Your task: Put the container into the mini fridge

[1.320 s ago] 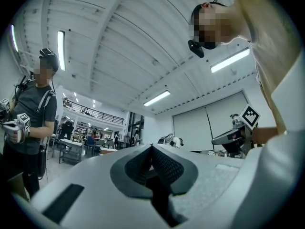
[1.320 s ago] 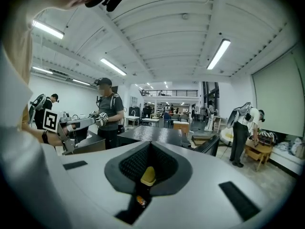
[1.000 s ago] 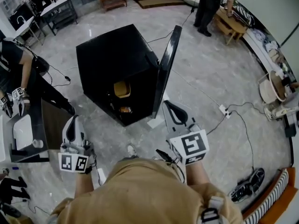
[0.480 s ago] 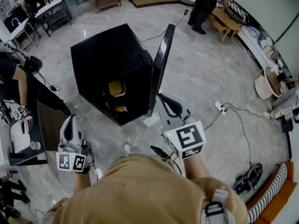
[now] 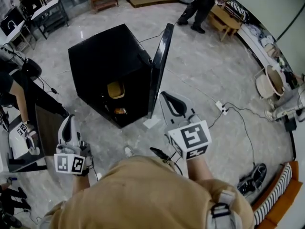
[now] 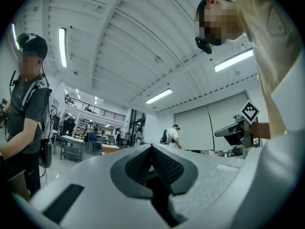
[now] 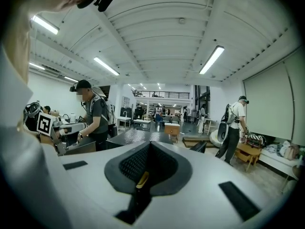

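Observation:
The black mini fridge (image 5: 107, 61) stands on the floor in front of me with its door (image 5: 159, 66) swung open to the right. A yellow container (image 5: 113, 88) sits on an upper shelf inside, and a small orange item (image 5: 119, 111) lies lower down. My left gripper (image 5: 67, 120) is shut and empty, left of the fridge's front. My right gripper (image 5: 164, 95) is also shut and empty, just right of the door's lower edge. In the left gripper view the pads (image 6: 152, 147) meet and aim at the ceiling. The right gripper (image 7: 149, 143) looks over the fridge top (image 7: 138, 136).
A dark table (image 5: 45, 128) and a person's arm are close on my left. A power strip (image 5: 221, 107) with cables lies on the floor to the right, with shoes (image 5: 250, 178) nearer me. Another person (image 5: 200, 4) stands by a wooden bench far behind.
My view has drifted, so the fridge sits a little further left. Both grippers stay shut and empty. The right gripper has risen slightly toward me.

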`<state>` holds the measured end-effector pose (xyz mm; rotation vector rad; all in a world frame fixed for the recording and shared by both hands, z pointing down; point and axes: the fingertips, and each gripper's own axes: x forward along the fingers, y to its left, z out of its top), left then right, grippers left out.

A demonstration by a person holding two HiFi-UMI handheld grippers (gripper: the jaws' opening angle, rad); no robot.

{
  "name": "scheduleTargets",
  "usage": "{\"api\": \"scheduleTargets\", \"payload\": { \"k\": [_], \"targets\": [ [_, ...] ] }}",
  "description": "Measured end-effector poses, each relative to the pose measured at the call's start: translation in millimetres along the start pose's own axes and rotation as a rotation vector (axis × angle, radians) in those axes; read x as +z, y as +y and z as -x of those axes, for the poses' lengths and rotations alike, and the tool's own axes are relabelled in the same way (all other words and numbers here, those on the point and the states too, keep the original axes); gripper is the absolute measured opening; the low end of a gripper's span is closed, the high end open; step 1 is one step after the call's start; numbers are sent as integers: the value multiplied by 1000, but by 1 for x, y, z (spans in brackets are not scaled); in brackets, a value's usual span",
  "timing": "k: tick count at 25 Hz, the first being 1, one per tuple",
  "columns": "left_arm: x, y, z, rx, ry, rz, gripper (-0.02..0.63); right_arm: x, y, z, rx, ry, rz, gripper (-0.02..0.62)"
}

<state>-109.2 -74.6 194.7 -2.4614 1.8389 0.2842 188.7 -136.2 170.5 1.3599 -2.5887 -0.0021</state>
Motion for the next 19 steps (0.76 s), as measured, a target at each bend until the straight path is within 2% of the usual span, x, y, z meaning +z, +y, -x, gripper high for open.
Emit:
{"api": "scheduleTargets", "payload": {
  "k": [7, 19],
  "targets": [
    [5, 10, 10, 21, -5, -3, 2, 8, -3, 2, -27, -26, -8, 0],
    [11, 18, 24, 48, -1, -9, 2, 10, 7, 2, -1, -30, -40, 0]
  ]
}}
